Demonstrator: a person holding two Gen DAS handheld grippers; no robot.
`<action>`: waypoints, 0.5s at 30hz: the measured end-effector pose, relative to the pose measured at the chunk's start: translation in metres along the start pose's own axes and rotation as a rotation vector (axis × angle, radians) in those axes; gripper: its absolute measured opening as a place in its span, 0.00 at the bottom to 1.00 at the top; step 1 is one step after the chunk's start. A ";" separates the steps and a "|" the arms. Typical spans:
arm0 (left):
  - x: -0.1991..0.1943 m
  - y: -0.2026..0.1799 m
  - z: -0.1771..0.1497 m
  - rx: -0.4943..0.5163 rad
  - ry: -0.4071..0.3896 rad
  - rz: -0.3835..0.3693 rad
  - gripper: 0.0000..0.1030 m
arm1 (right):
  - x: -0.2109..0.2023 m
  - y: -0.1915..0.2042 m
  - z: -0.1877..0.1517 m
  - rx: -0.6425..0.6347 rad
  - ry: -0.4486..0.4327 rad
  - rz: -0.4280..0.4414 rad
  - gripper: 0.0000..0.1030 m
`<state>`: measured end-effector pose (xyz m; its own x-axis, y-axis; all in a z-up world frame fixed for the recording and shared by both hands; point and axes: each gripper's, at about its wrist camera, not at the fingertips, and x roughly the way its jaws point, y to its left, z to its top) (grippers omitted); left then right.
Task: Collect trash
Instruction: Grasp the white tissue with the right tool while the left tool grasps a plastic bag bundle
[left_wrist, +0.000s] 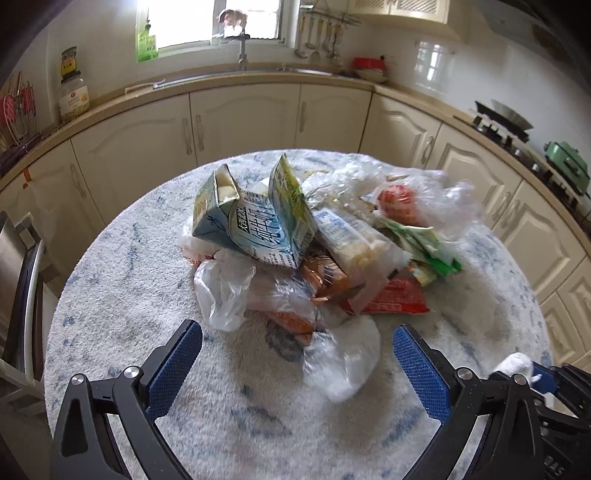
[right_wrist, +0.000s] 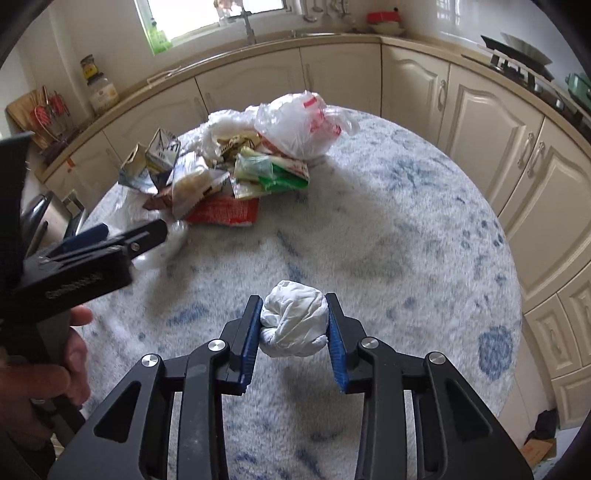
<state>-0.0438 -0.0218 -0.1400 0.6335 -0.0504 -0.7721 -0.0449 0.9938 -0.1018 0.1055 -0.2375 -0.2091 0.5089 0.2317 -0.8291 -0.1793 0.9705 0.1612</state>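
On the round desk, trash heaped at the far side, one white wad already in your right fingers.

From the left: your left gripper has its fingers wide apart and empty, with a clear plastic bag between them at the near edge of the trash pile; close carelessly and the slick film may slide out, or tug the milk carton over. Your right gripper is clamped on the crumpled white paper ball, well apart from the pile; the soft wad could squeeze free if you swing it fast.
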 end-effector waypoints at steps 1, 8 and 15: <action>0.009 -0.001 0.006 -0.002 0.014 0.011 0.99 | 0.000 -0.001 0.003 0.002 -0.004 0.002 0.32; 0.056 -0.003 0.040 -0.023 0.065 -0.034 0.81 | -0.002 -0.008 0.012 0.019 -0.026 0.016 0.32; 0.073 0.025 0.064 -0.047 0.074 -0.107 0.40 | -0.002 -0.012 0.010 0.038 -0.021 0.031 0.32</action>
<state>0.0510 0.0056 -0.1587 0.5779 -0.1647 -0.7993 -0.0170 0.9768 -0.2136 0.1150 -0.2490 -0.2037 0.5215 0.2622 -0.8120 -0.1632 0.9647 0.2067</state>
